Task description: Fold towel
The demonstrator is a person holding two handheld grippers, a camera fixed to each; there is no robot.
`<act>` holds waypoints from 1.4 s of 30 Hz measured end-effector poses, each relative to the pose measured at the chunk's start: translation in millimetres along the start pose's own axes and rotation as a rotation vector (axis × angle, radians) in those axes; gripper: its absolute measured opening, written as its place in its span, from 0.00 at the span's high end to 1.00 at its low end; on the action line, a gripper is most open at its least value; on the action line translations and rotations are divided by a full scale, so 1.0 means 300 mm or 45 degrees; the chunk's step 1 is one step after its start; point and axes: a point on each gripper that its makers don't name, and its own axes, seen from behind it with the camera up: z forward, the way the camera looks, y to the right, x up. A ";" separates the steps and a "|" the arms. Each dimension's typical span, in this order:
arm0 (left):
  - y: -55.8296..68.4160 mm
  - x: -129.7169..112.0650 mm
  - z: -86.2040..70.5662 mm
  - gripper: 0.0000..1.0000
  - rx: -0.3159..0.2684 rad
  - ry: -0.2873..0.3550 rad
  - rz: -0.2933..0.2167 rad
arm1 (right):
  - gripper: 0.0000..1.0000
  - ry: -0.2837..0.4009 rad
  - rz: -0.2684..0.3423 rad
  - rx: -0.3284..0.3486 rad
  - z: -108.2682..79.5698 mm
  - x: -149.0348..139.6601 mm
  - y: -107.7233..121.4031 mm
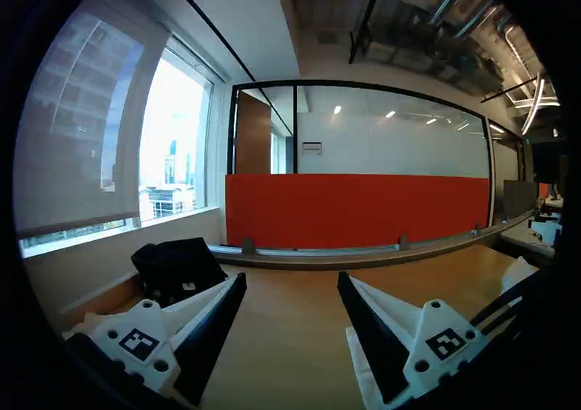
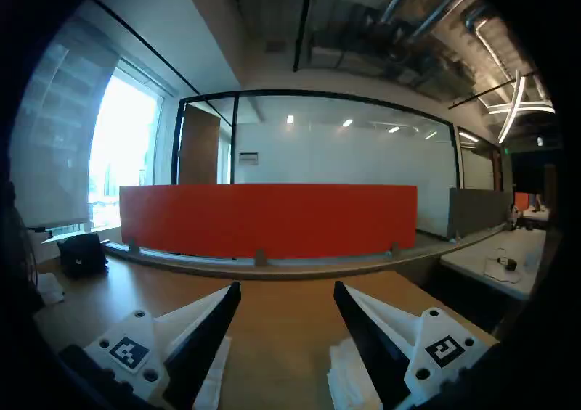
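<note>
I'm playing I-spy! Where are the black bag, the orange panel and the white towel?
black bag [image 1: 178, 265], left gripper view, middle of its front.
orange panel [image 1: 356, 210], left gripper view, its middle.
white towel [image 2: 341, 377], right gripper view, its crumpled edge low down.

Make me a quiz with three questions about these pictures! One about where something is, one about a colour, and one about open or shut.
1. Where is the black bag?
A) next to the window
B) between a gripper's fingers
C) up on the ceiling

2. What colour is the long panel behind the table?
A) blue
B) orange
C) green

3. How are the left gripper and the right gripper?
A) both shut
B) one open, one shut
C) both open

Answers:
1 A: the black bag sits at the table's end beside the window.
2 B: the panel is bright orange.
3 C: each gripper's fingers stand wide apart with nothing held between them.
</note>
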 end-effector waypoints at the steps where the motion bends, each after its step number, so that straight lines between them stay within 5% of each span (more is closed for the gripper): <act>1: 0.000 0.021 0.000 0.07 0.001 0.000 0.001 | 0.00 0.001 0.000 -0.002 0.000 0.022 0.000; 12: 0.036 0.179 0.002 0.07 -0.014 -0.042 0.027 | 0.00 -0.016 -0.010 -0.011 0.020 0.186 0.001; 20: 0.117 0.202 0.018 0.07 -0.136 -0.104 0.068 | 0.00 -0.093 -0.065 0.169 0.030 0.211 -0.093; 30: 0.212 0.163 0.036 0.07 -0.354 -0.218 0.109 | 0.00 -0.250 -0.199 0.482 0.009 0.148 -0.271; 42: 0.230 0.056 0.042 0.07 -0.480 -0.339 0.167 | 0.00 -0.356 -0.293 0.591 -0.002 0.069 -0.352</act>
